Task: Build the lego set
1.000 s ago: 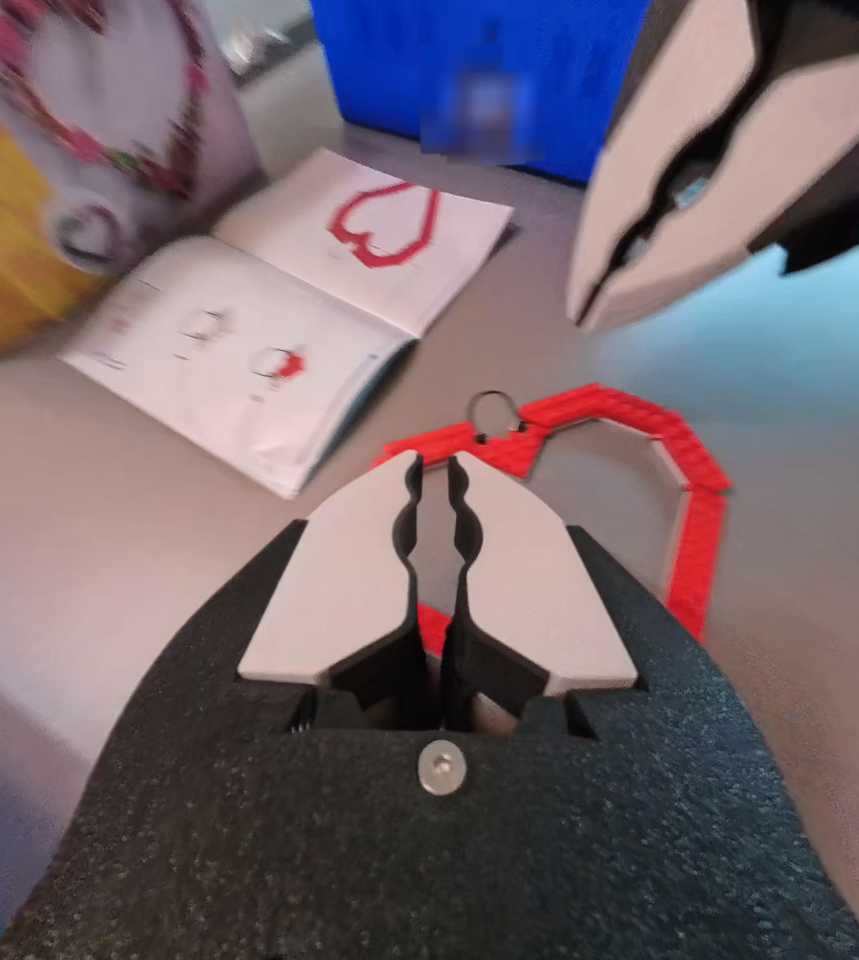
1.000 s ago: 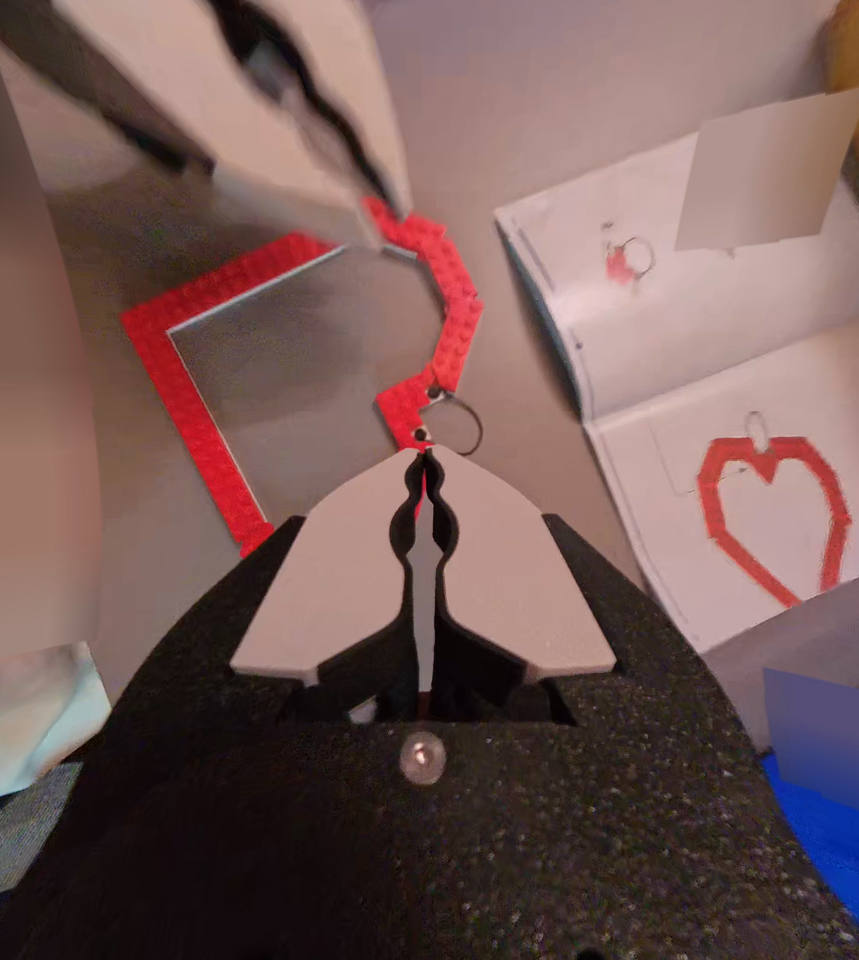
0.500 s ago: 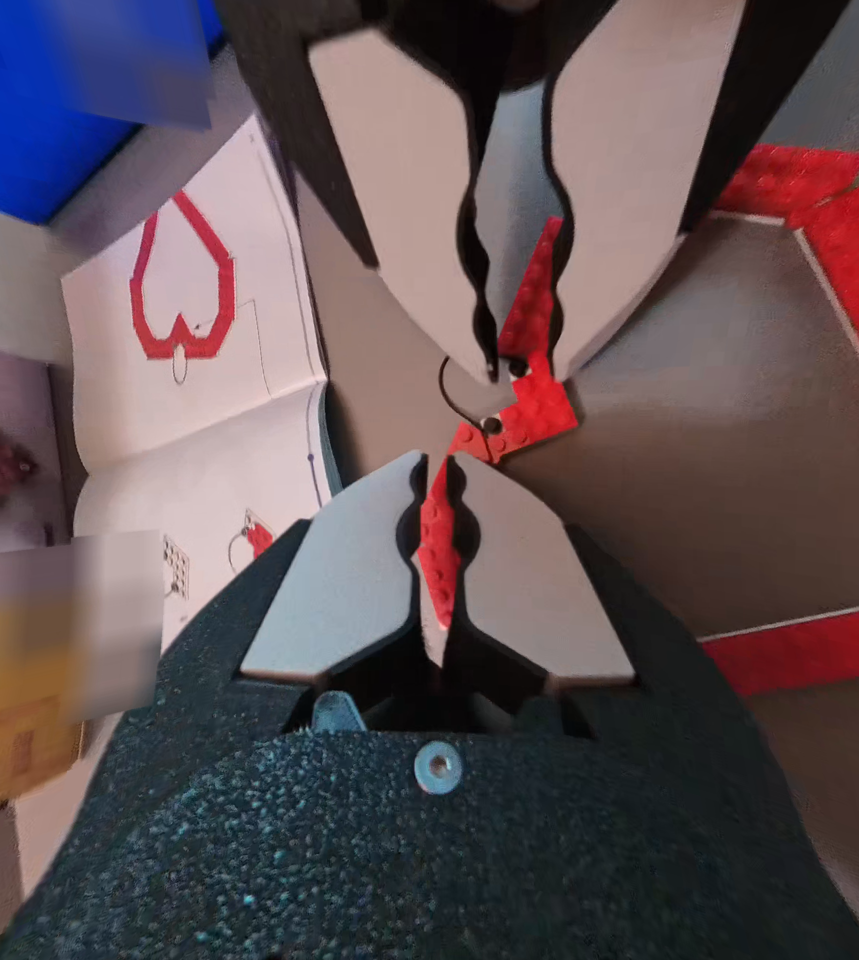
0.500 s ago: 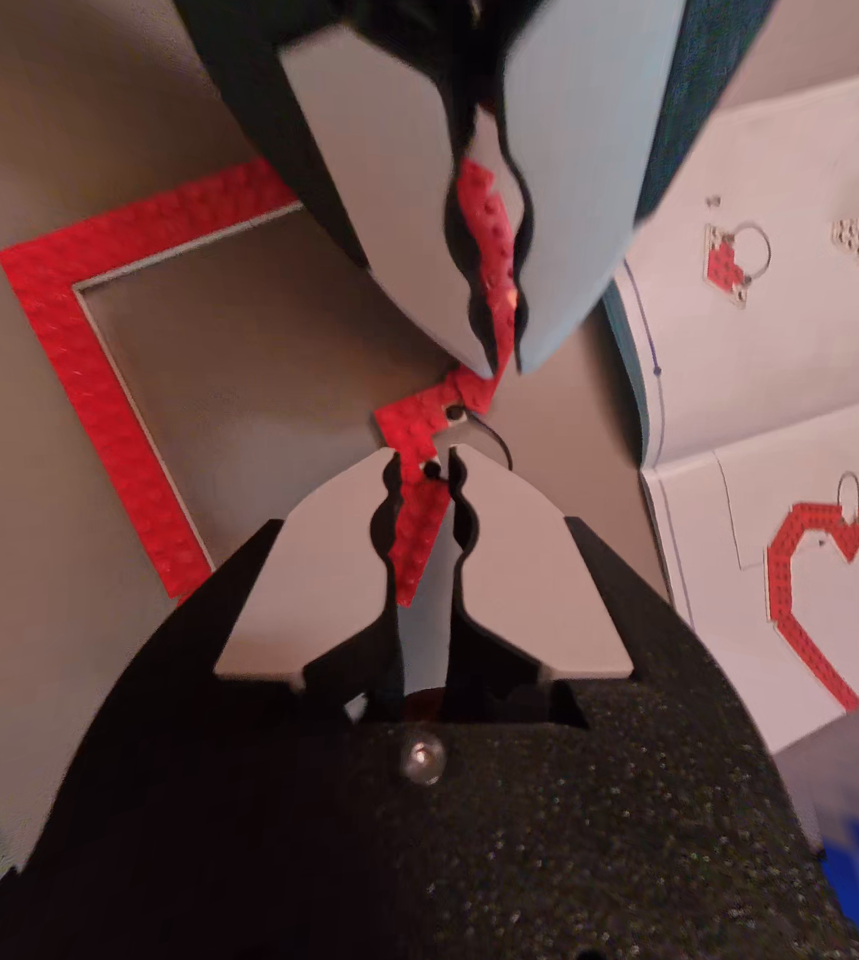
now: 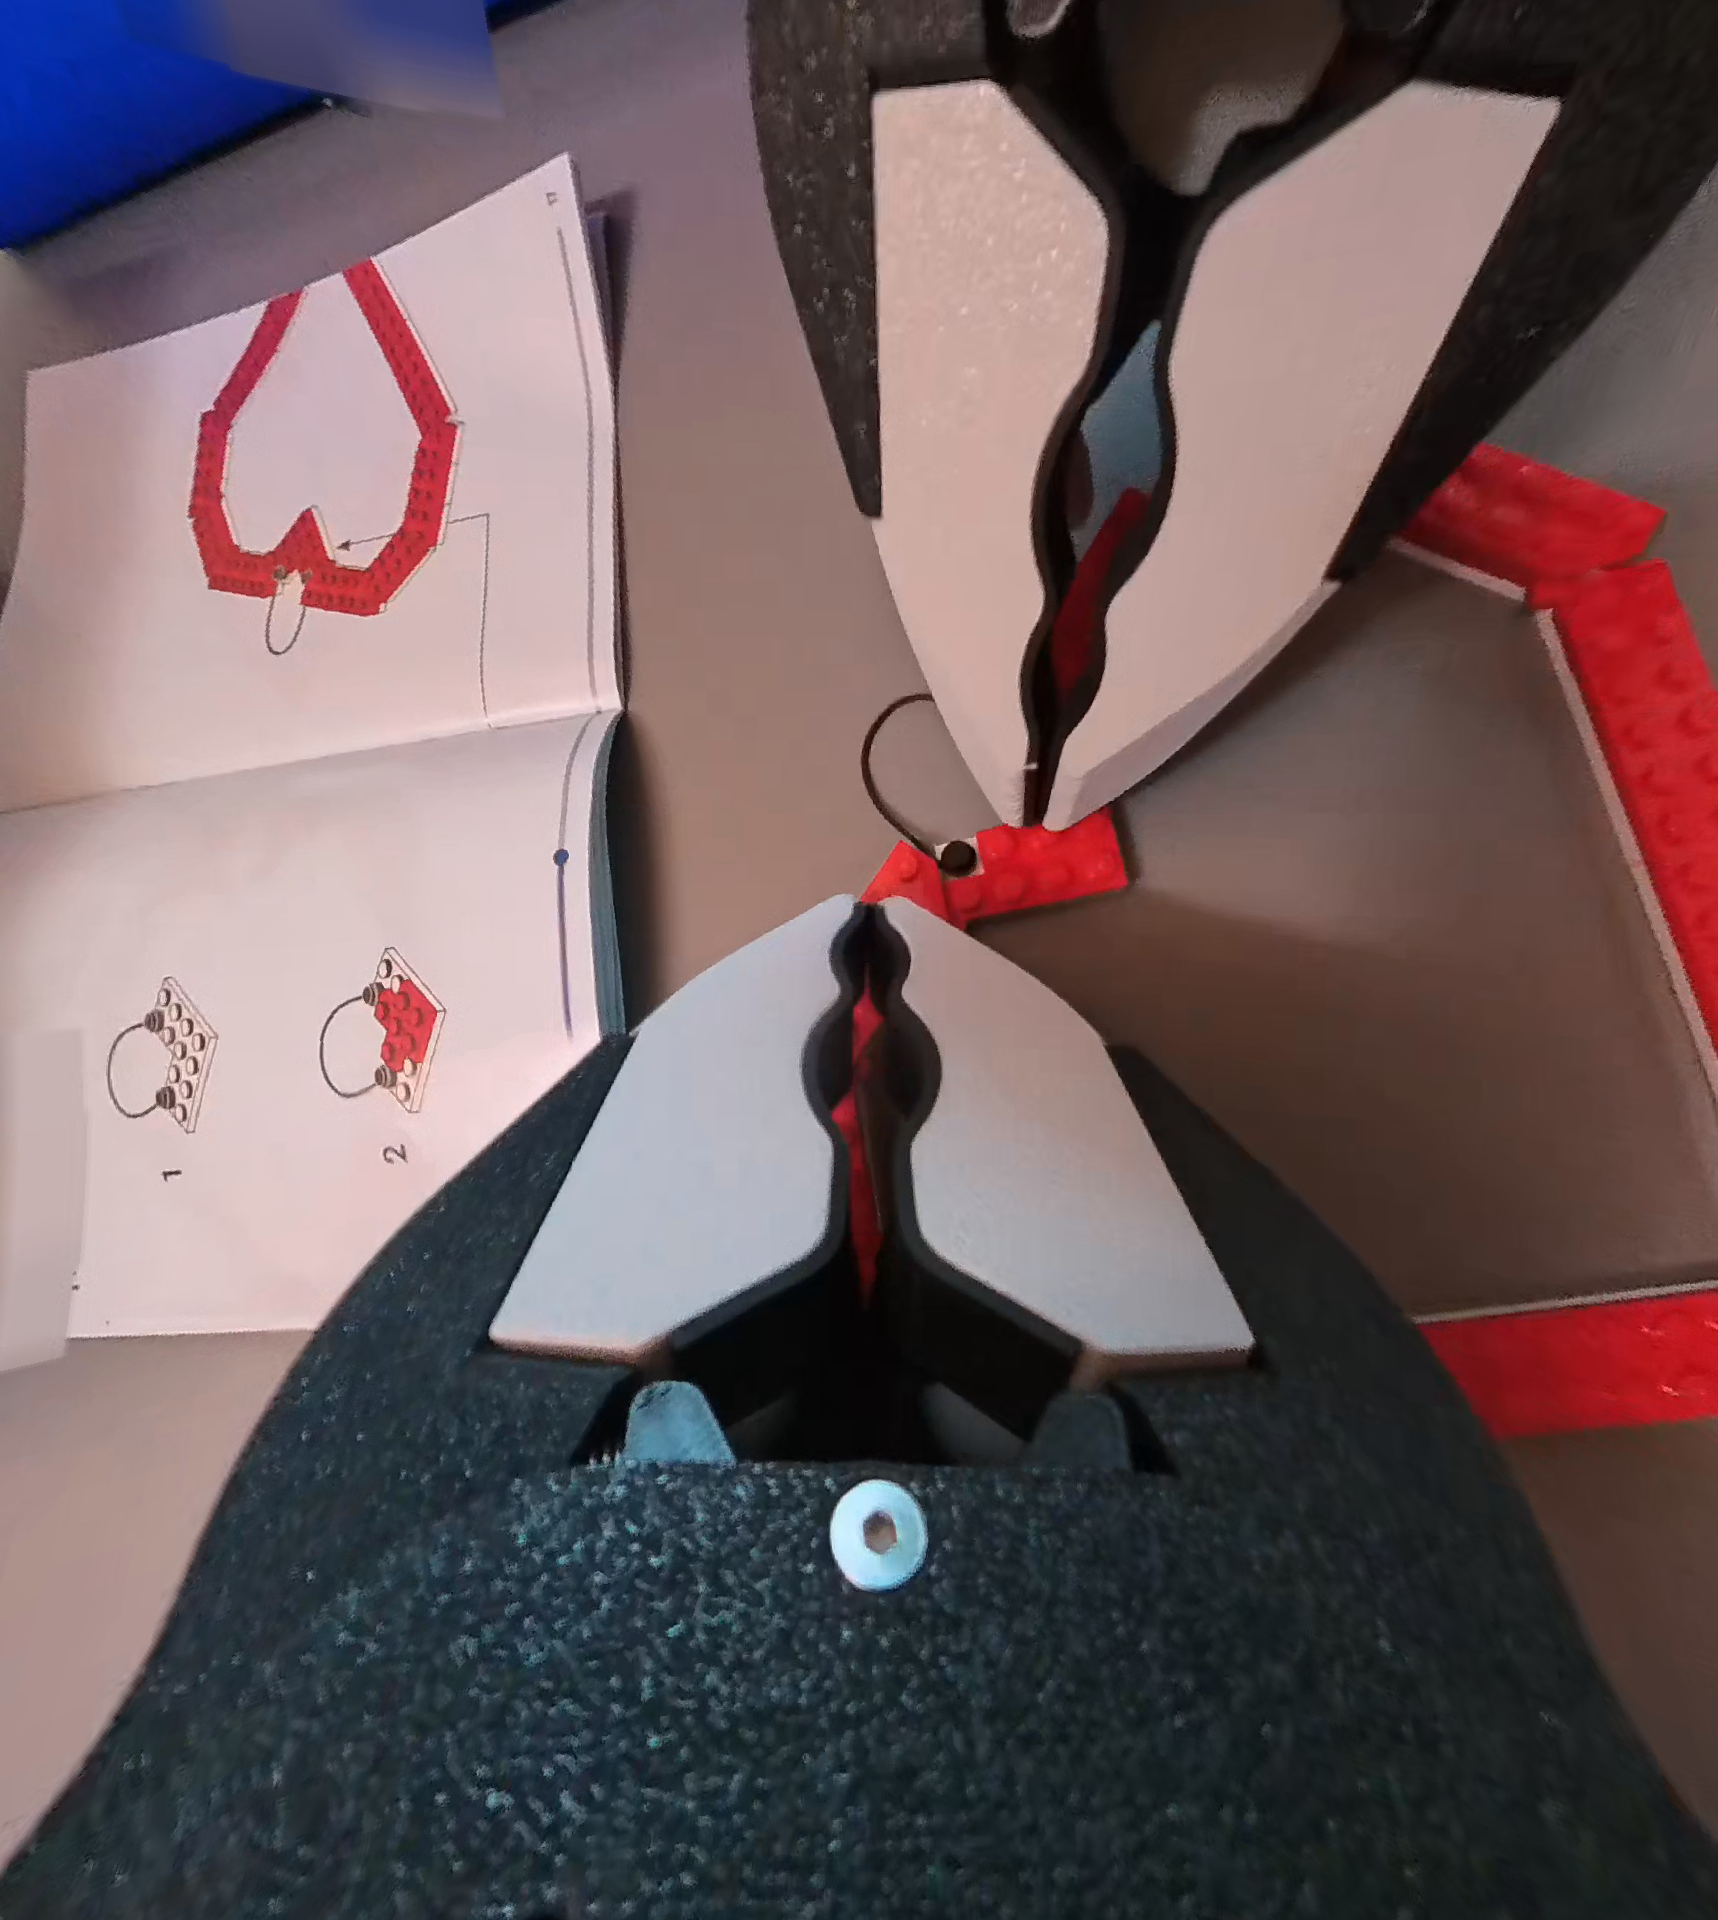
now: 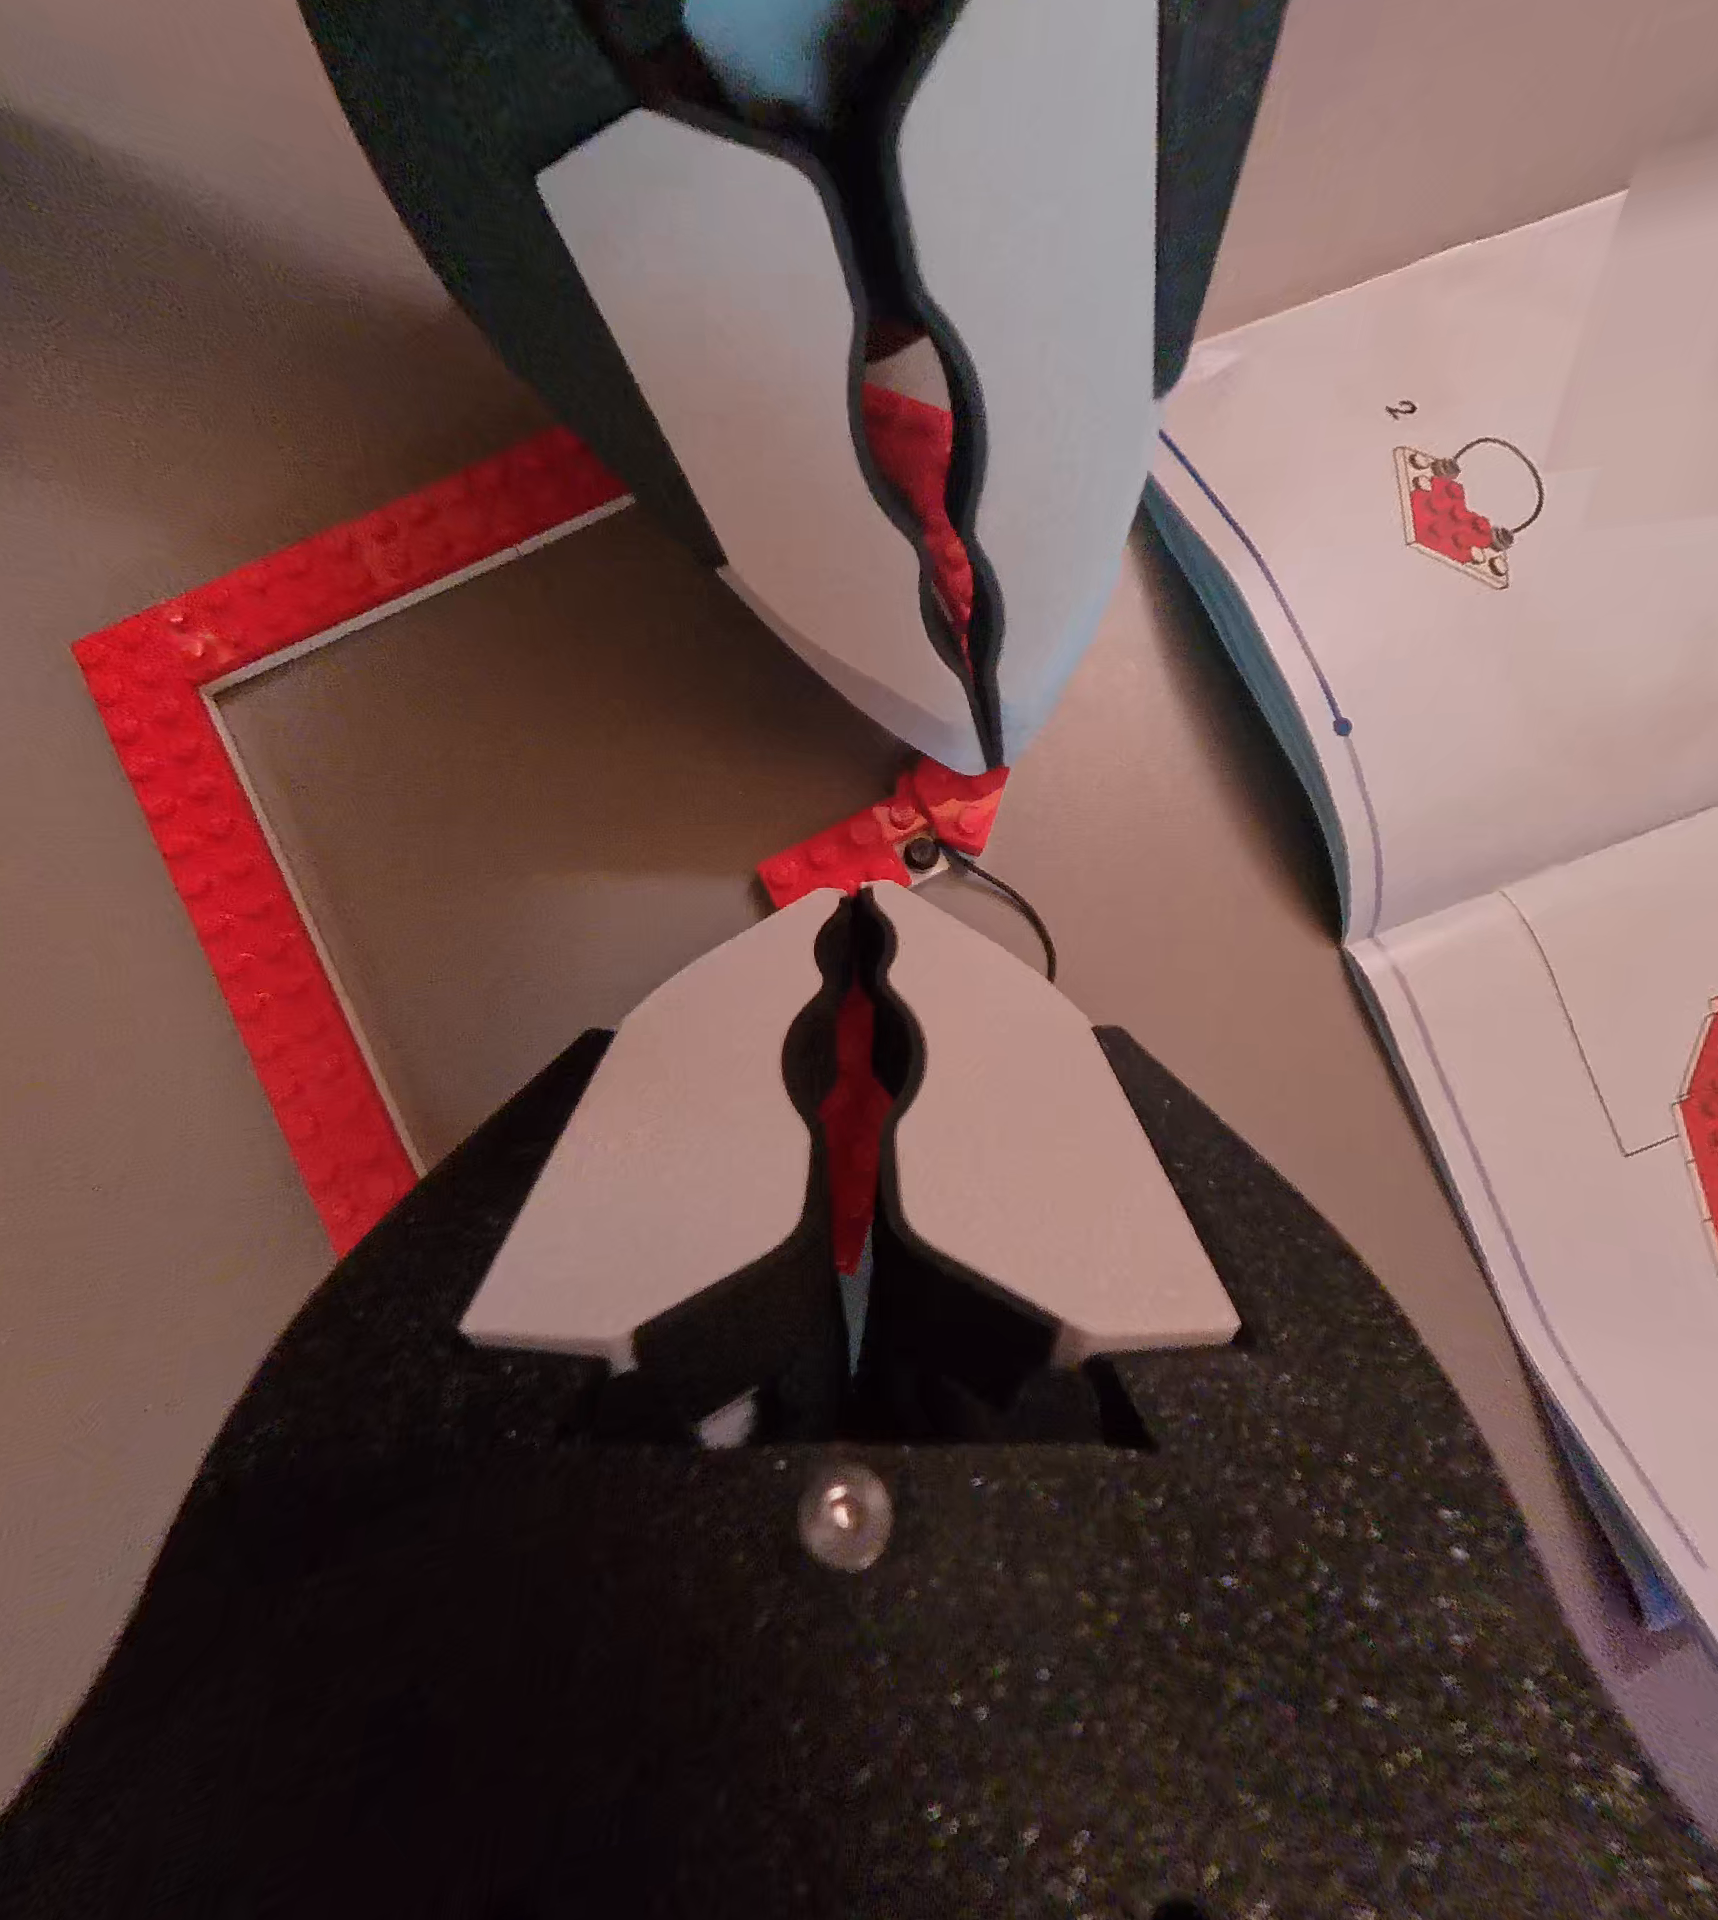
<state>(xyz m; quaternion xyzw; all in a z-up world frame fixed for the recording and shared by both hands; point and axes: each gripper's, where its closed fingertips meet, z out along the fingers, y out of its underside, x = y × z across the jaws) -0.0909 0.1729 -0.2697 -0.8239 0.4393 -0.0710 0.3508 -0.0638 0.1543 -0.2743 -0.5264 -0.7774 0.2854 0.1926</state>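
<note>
Grey worktop [image 5: 1302, 1039] fills both views, and on it the left tool [image 5: 863, 914] and the right tool [image 6: 860, 899] meet nose to nose, each pinching the red heart frame [image 5: 1696, 790] beside the little notch piece [image 5: 1031, 868] with its black ring [image 5: 881, 764]. I think the notch piece is being pushed on, so next comes a gentle squeeze together. The open booklet [image 5: 294, 790] lies just beside; the other side has free room.

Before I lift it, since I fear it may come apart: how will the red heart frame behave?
The red heart frame is thin plates joined end to end, so it would likely flex or split at the joints. It looks light. Both tongs, left and right, pinch beside the notch; its wire loop may dangle.
</note>
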